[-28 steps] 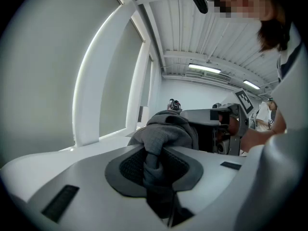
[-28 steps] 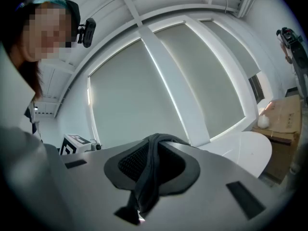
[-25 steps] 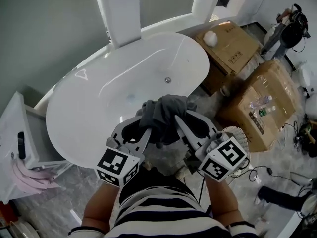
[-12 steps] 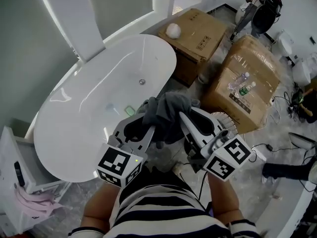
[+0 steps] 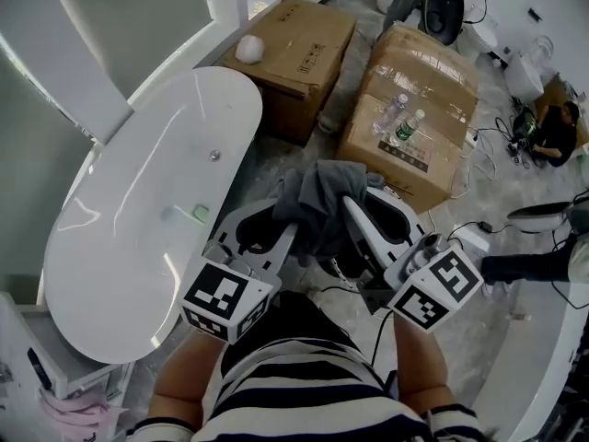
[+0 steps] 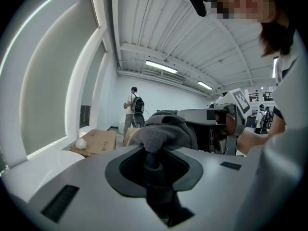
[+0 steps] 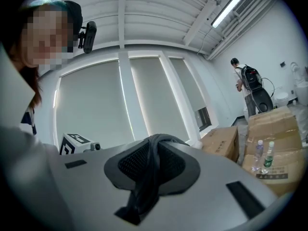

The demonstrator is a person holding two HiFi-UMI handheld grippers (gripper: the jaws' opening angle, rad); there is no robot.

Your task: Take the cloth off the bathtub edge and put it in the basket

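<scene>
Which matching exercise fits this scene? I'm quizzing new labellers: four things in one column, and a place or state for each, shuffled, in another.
Things:
1. cloth
2. white ball
3. bottles
4. green item

Places or states:
A. on the tape-wrapped box
B. in the bathtub
C. on the plain cardboard box
D. clamped by the left tongs and the right tongs

Pairs: 1-D, 2-C, 3-A, 4-B.

Grippers side by side
Left gripper (image 5: 291, 236) and right gripper (image 5: 353, 215) each have jaws clamped on the cloth (image 5: 322, 190).
</scene>
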